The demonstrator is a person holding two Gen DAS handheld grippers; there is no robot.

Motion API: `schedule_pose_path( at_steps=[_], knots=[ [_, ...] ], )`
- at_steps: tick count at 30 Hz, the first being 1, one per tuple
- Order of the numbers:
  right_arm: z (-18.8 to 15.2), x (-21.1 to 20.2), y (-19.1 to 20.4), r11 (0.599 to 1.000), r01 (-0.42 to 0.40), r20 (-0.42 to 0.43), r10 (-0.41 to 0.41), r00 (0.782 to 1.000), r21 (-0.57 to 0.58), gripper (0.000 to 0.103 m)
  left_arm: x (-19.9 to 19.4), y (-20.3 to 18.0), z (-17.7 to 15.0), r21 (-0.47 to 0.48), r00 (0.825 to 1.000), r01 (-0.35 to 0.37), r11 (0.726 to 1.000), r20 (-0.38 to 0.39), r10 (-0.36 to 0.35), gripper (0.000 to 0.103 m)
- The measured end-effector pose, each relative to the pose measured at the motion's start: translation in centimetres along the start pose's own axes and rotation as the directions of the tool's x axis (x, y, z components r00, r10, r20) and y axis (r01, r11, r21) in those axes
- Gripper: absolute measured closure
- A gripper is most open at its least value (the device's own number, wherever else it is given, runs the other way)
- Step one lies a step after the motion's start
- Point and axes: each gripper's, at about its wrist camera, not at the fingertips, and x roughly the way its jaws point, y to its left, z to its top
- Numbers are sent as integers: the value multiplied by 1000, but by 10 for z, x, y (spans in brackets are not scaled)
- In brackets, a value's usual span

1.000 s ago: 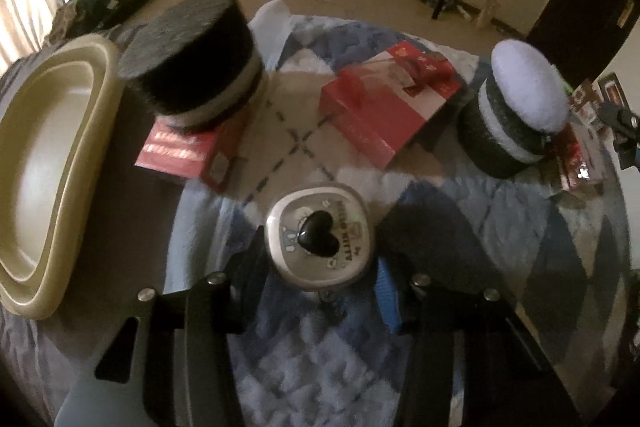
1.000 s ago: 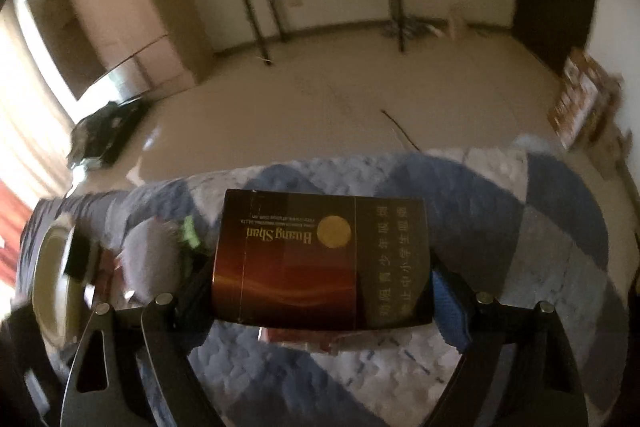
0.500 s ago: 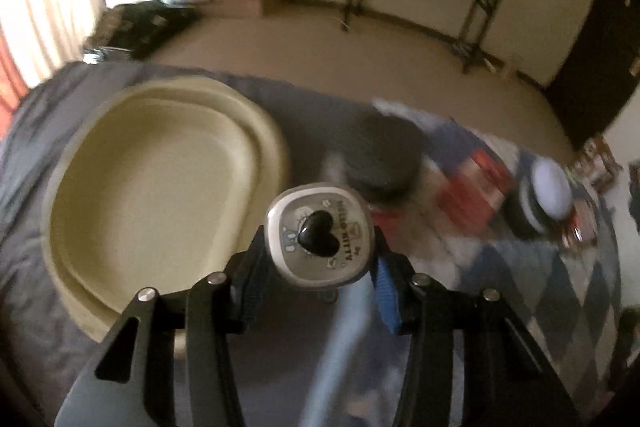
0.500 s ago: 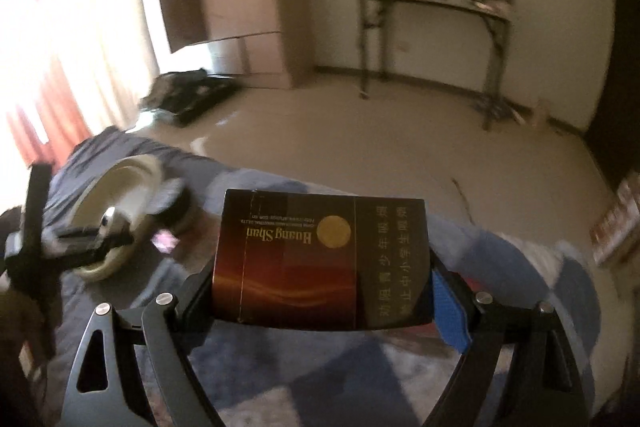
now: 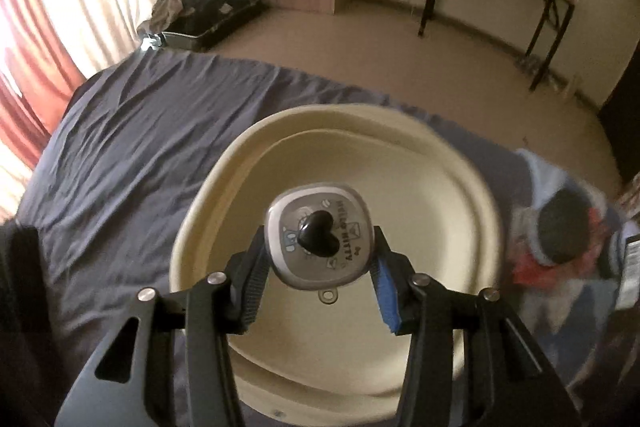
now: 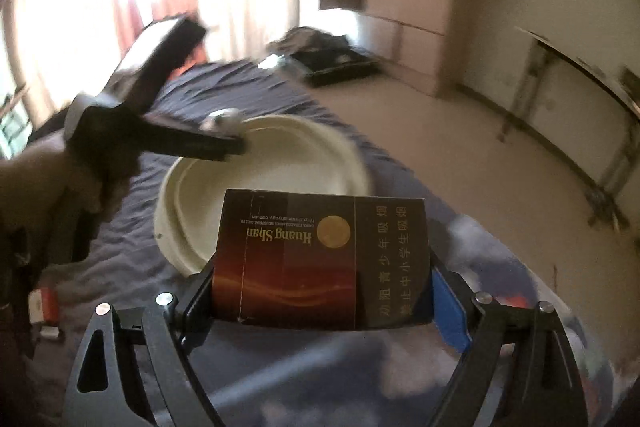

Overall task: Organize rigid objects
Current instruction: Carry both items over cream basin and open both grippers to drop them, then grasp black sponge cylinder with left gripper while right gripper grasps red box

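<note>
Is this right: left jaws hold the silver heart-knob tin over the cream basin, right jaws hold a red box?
Not quite. The left gripper does hold the silver tin over the cream basin. But the right wrist view shows the right gripper clamped on a dark brown box with gold lettering, not a red one.
</note>
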Motion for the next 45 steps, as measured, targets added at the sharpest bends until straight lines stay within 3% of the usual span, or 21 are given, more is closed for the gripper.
schedule_pose_path(
  at_steps=[2,4,6,8,10,16,20,22,24,26,28,32,34,36,37,40,42,45],
  knots=[
    [12,30,22,997,-10,-23,9,1000,-77,14,15,8,3,33,999,-14,999,-35,15,54],
    [21,60,46,989,-22,-62,13,998,-144,14,27,18,11,22,997,18,1000,-72,-16,54],
    [26,91,66,980,-45,-127,20,992,-194,14,42,33,17,-32,992,58,998,-112,-61,54],
    [29,129,79,972,-42,-208,-8,978,-232,14,58,37,19,-10,982,69,998,-175,-70,54],
    [29,144,82,970,-51,-222,-3,975,-237,14,70,39,12,21,975,78,997,-212,-72,54],
    [32,176,78,981,-59,-269,8,963,-184,14,94,61,-9,-41,964,79,996,-250,-87,54],
    [43,193,68,991,-33,-291,-7,957,-132,10,88,64,-12,-55,966,104,993,-233,-114,53],
    [46,187,62,995,-34,-267,9,964,-90,0,86,66,-10,-55,964,111,992,-237,-121,44],
    [50,160,50,999,-50,-183,48,982,-5,1,75,71,-7,-92,967,116,989,-218,-134,2],
    [51,126,32,997,-19,-112,27,993,76,0,52,73,-1,-103,979,132,986,-141,-146,0],
    [43,84,0,977,-9,-58,22,998,213,0,24,54,4,-39,990,124,992,-60,-126,0],
    [0,15,-76,905,127,-44,-119,992,406,0,-6,-21,19,102,987,161,982,-37,-158,0],
    [-31,-15,-122,840,251,-95,-234,968,482,0,-12,-56,20,138,980,201,970,-33,-199,0],
    [-68,-46,-175,738,361,-155,-335,930,570,0,-16,-101,18,167,973,232,958,-34,-229,0],
    [-88,-59,-203,676,382,-176,-355,918,630,0,-14,-119,17,189,970,243,951,-36,-241,0],
    [-131,-77,-255,556,386,-213,-351,912,736,0,-5,-170,7,252,967,255,934,-70,-245,0],
    [-146,-77,-265,552,379,-214,-339,916,743,0,2,-194,-2,274,968,249,929,-100,-230,0],
    [-146,-71,-267,597,340,-193,-298,935,726,0,8,-211,-9,298,971,234,925,-111,-210,0]
  ],
)
